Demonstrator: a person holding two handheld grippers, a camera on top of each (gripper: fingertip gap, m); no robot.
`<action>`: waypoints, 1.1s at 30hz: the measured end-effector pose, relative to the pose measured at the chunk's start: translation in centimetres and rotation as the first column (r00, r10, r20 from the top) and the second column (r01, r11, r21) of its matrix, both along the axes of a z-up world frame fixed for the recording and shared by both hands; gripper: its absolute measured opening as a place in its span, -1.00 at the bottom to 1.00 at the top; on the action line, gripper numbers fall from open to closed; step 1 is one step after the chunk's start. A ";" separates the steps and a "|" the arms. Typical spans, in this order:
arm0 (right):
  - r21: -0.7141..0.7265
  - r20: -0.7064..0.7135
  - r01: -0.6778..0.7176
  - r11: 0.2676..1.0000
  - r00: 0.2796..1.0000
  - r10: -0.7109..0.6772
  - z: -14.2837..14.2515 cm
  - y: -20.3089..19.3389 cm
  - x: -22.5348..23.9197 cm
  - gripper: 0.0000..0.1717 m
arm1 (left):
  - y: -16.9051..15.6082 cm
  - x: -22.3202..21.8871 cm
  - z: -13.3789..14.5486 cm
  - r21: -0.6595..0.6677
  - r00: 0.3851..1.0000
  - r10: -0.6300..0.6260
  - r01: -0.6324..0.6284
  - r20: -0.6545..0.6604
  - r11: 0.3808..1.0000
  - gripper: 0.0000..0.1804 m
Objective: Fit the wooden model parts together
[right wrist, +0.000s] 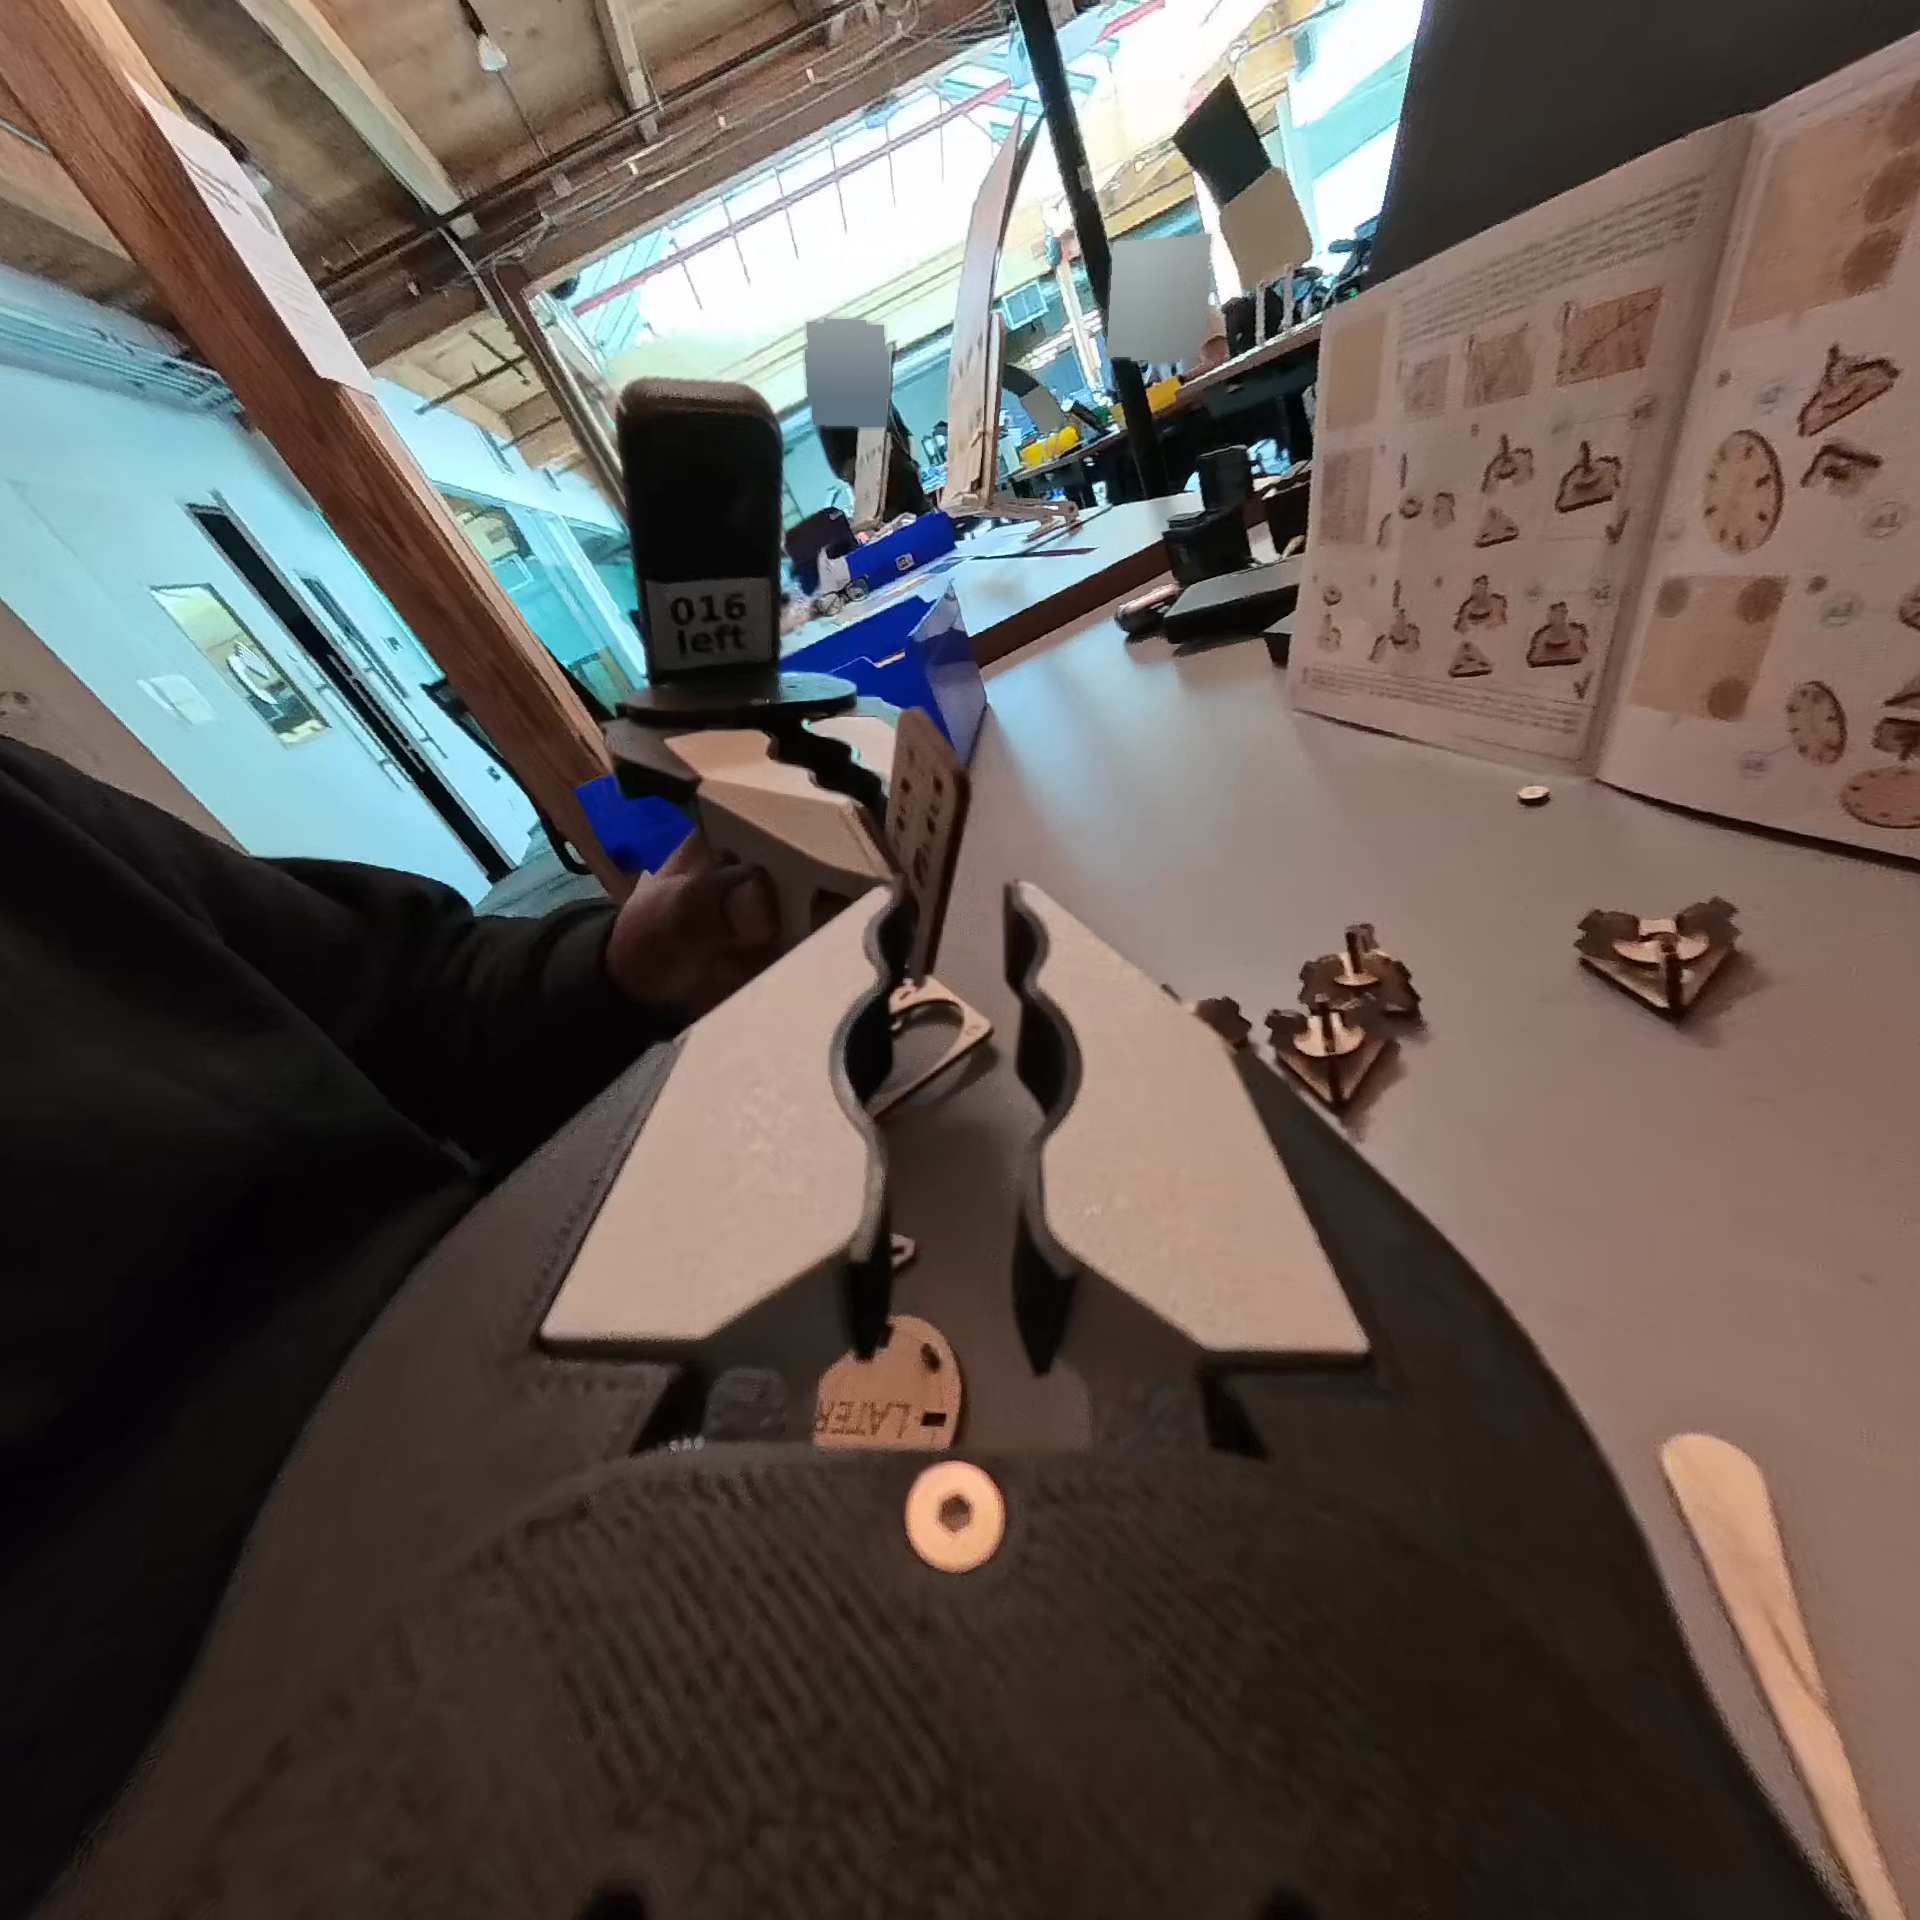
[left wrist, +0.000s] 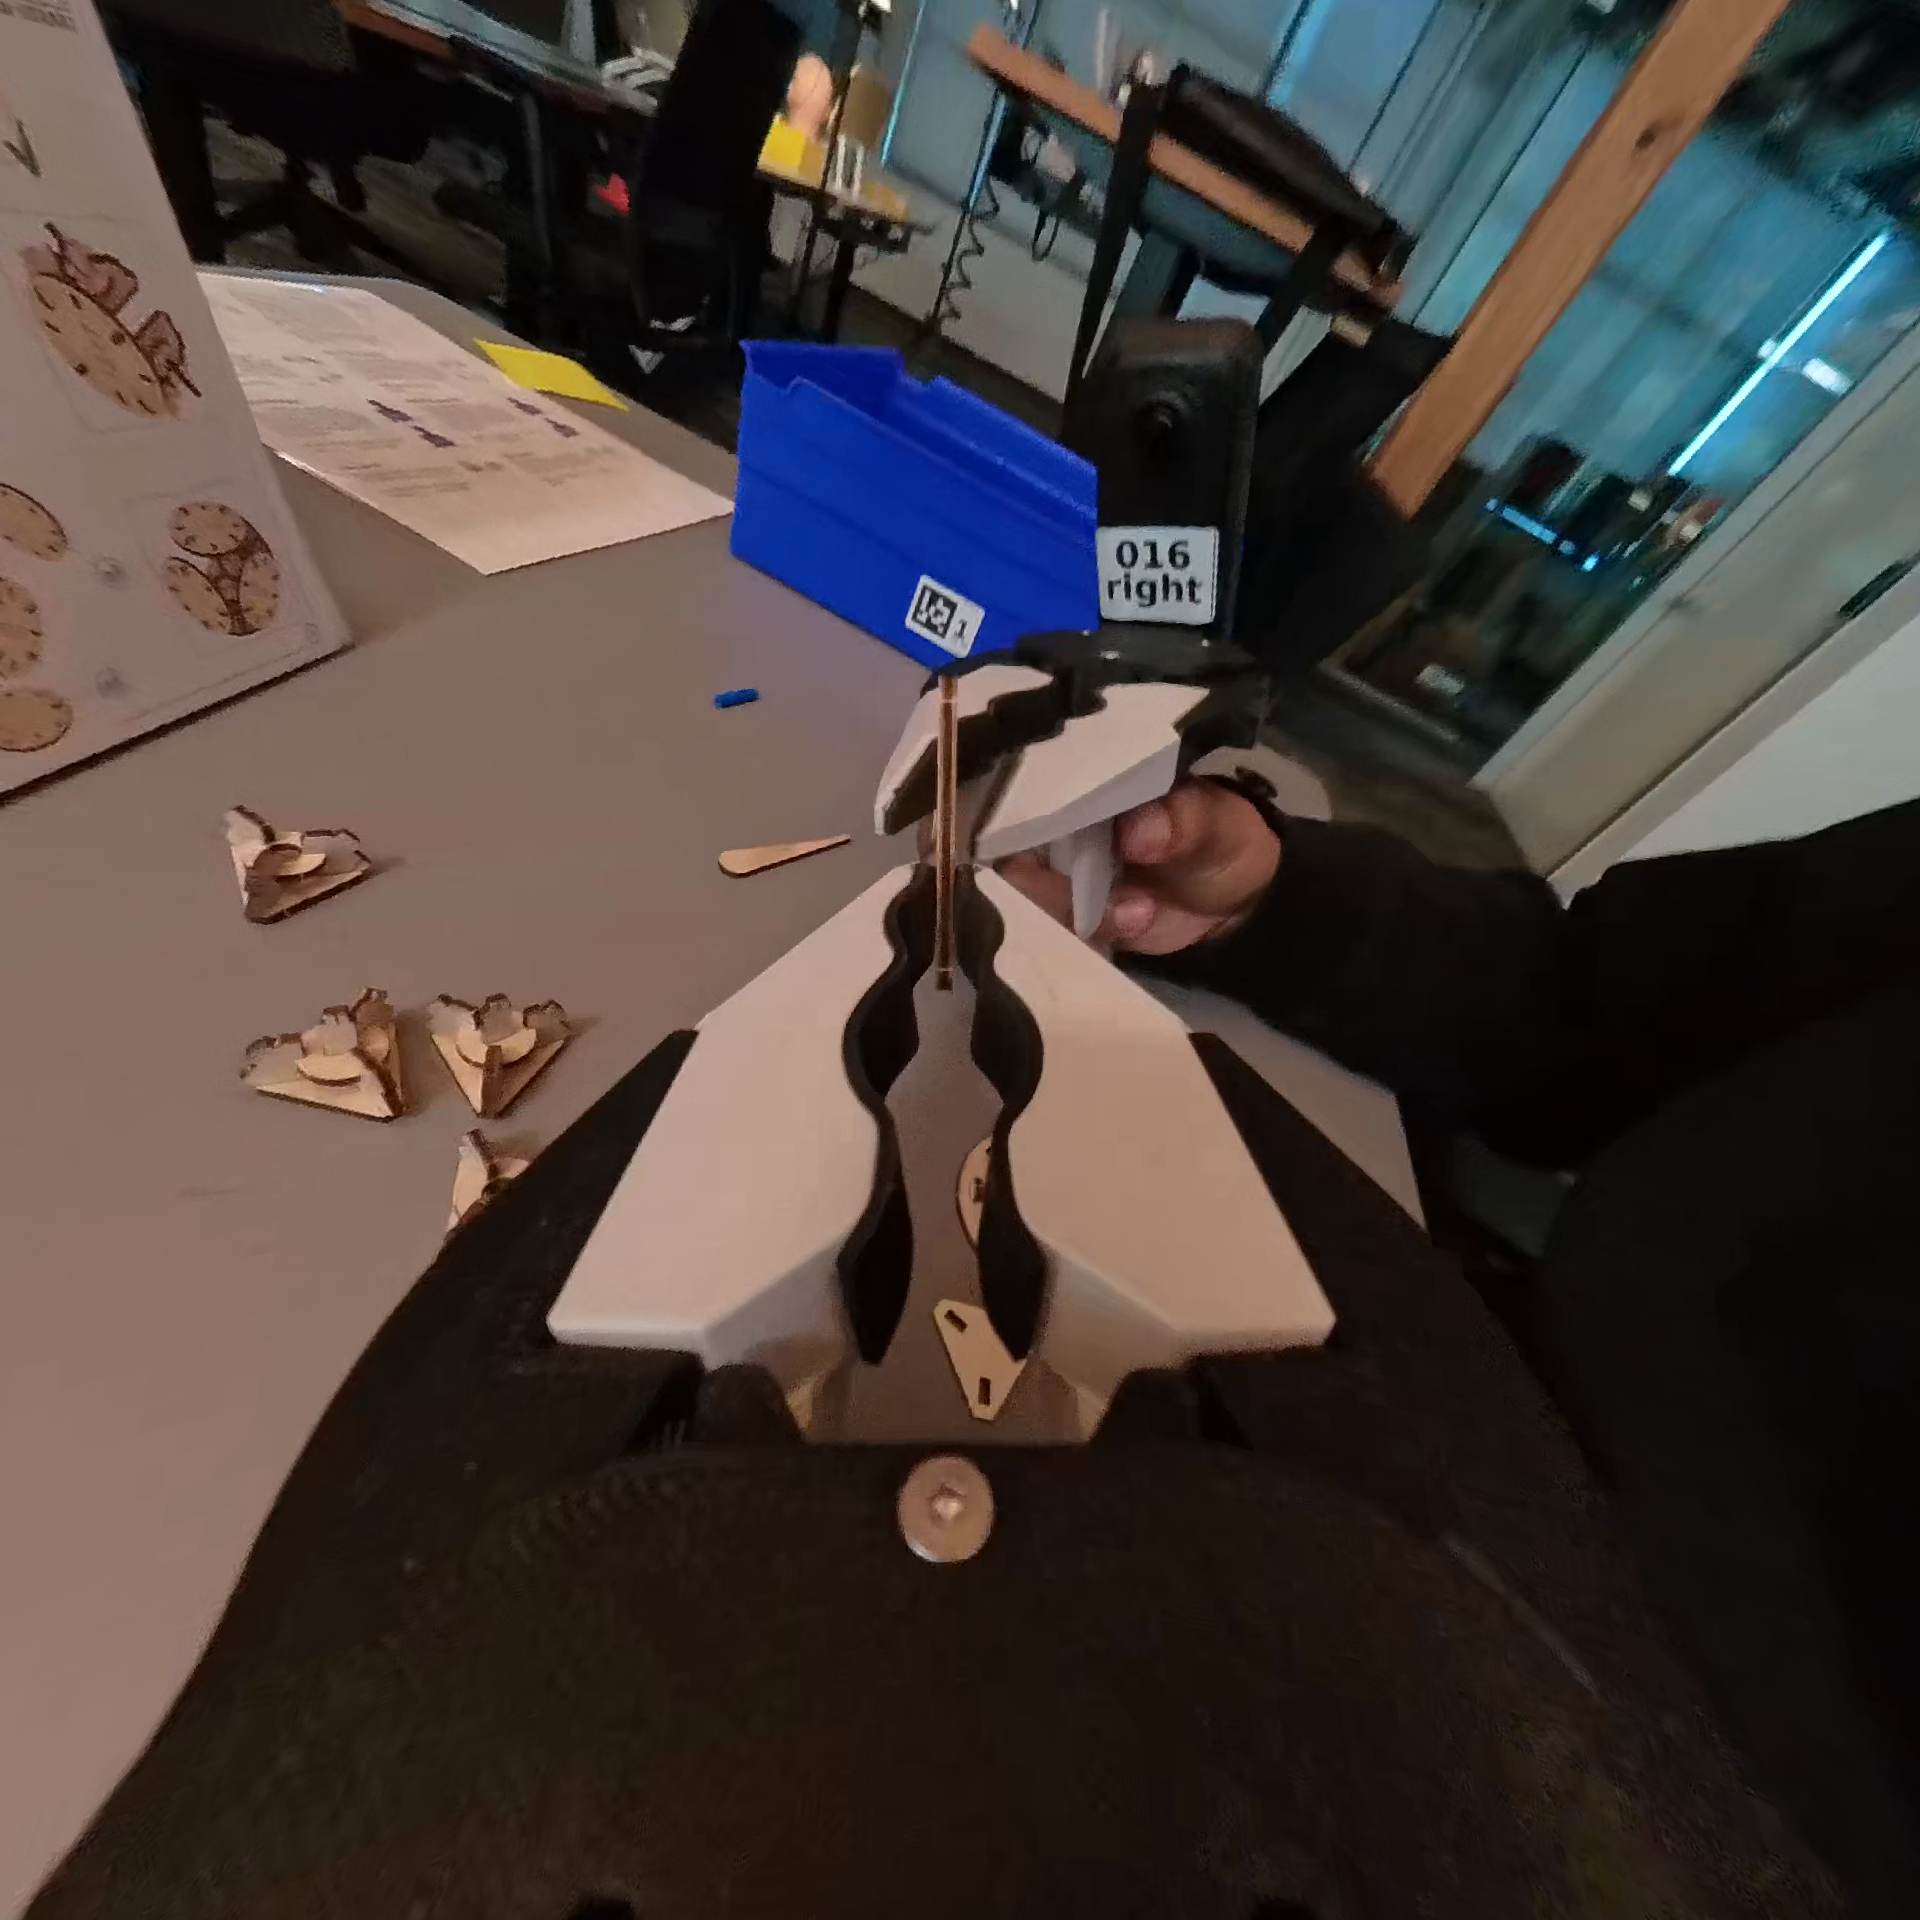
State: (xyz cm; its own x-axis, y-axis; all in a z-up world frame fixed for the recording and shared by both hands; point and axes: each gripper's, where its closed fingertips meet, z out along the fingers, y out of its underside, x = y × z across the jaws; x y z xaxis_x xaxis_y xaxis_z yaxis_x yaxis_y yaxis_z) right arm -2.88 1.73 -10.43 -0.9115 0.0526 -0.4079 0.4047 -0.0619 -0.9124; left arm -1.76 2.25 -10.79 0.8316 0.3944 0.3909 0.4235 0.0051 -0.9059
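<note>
Two tongs meet — left tongs [left wrist: 943,883] clenched on a thin wooden plate [left wrist: 943,831], right tongs [right wrist: 951,914] released beside it.

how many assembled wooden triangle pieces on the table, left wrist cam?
4: one alone, farthest out; two side by side nearer the camera; one partly hidden behind the left gripper's body. More may be hidden behind it.
</note>
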 end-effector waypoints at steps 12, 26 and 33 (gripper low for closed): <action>-0.002 -0.045 0.017 1.000 0.999 -0.017 0.0 0.0 0.1 -0.92 | -0.1 -0.1 -0.3 0.100 0.994 -0.060 0.051 0.094 0.994 -0.97; -0.042 0.028 -0.015 0.999 0.999 0.016 0.1 -0.3 0.4 -0.97 | 0.2 0.2 -0.2 0.071 0.998 -0.044 0.041 0.048 0.997 -0.97; -0.065 0.081 -0.018 0.998 0.996 0.023 0.2 -0.2 0.2 -0.97 | 0.3 0.1 -0.3 -0.023 0.998 0.021 -0.022 -0.054 0.999 -0.97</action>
